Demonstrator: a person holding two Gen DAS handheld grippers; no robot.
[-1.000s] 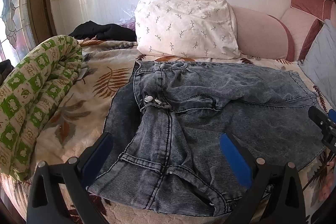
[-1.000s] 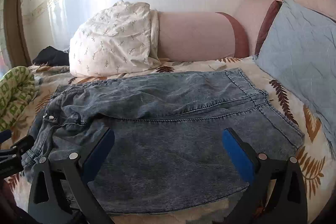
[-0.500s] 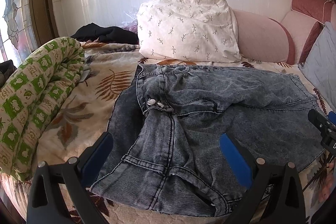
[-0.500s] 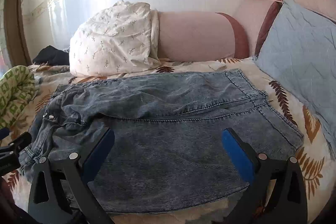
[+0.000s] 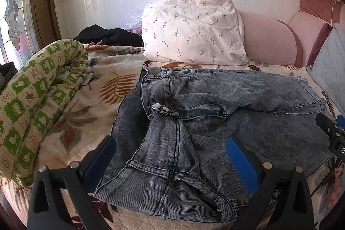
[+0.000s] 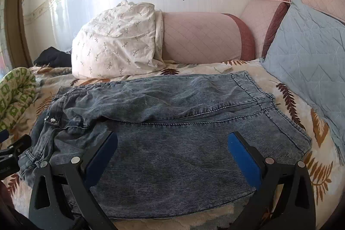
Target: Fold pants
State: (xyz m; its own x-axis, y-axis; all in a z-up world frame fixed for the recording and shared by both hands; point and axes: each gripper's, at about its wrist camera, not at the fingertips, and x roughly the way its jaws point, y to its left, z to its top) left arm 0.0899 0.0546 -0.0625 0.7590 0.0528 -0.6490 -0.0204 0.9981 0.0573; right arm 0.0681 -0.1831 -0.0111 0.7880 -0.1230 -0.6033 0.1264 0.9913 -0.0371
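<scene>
Both wrist views sit low at the bed's near edge, facing the far wall. Left view covers the pants (image 5: 215, 122) waistband end, right view the hem end (image 6: 183, 133); they share the middle and white pillow (image 5: 194, 27).

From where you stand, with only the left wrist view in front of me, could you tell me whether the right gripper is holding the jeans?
Observer: No. The right gripper is open and empty, hovering over the near leg of the jeans.
Operator: Thank you. Do the leg ends touch the blue pillow?
Observer: No. The near leg's hem lies flat, with a strip of bedspread between it and the blue pillow.
Operator: Are the two hems lined up?
Observer: Not quite. The far leg's hem stops short of the near one.
</scene>
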